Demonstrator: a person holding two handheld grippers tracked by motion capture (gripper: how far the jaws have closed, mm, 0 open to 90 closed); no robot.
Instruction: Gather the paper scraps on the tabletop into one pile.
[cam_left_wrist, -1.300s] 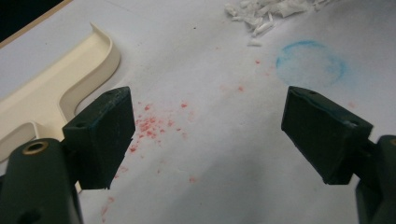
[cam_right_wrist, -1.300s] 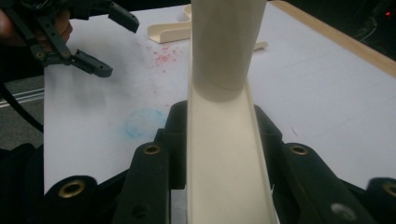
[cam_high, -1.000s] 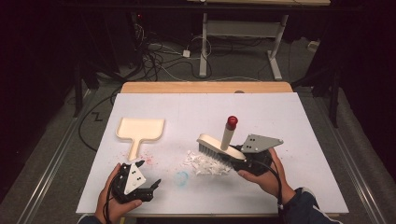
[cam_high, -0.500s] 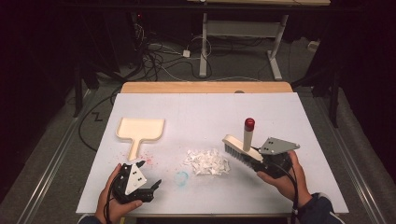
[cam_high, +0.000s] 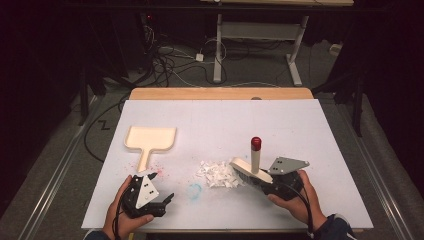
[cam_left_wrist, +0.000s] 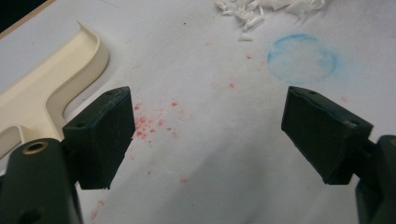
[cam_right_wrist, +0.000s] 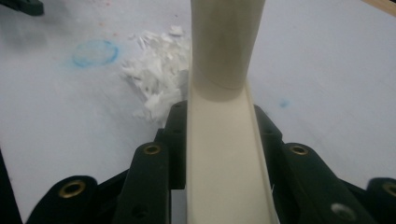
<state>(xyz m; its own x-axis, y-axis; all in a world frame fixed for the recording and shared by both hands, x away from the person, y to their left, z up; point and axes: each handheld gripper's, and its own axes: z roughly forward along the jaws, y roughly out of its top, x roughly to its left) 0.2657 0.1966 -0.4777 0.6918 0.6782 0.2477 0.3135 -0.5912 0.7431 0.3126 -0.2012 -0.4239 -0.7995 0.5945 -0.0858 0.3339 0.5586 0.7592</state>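
Note:
A cream hand brush (cam_high: 248, 168) with a red-tipped handle (cam_high: 256, 144) stands at the right edge of a pile of white paper scraps (cam_high: 216, 174). My right gripper (cam_high: 264, 182) is shut on the brush; in the right gripper view the brush body (cam_right_wrist: 224, 140) runs between the jaws, with the scraps (cam_right_wrist: 156, 79) just left of it. A cream dustpan (cam_high: 148, 140) lies at the table's left, its rim (cam_left_wrist: 51, 84) showing in the left gripper view. My left gripper (cam_high: 167, 200) rests open near the front edge, nothing between its fingers (cam_left_wrist: 105, 135).
The white table sheet (cam_high: 215, 120) has red specks (cam_left_wrist: 154, 123) and a blue chalk ring (cam_left_wrist: 302, 58) between the left gripper and the scraps. A bare wooden strip (cam_high: 220, 93) runs along the far edge. Cables and desk legs lie on the floor beyond.
The right gripper swung the brush out to the right, then back left against the scraps, which now sit in a tighter pile. The left gripper stayed in place.

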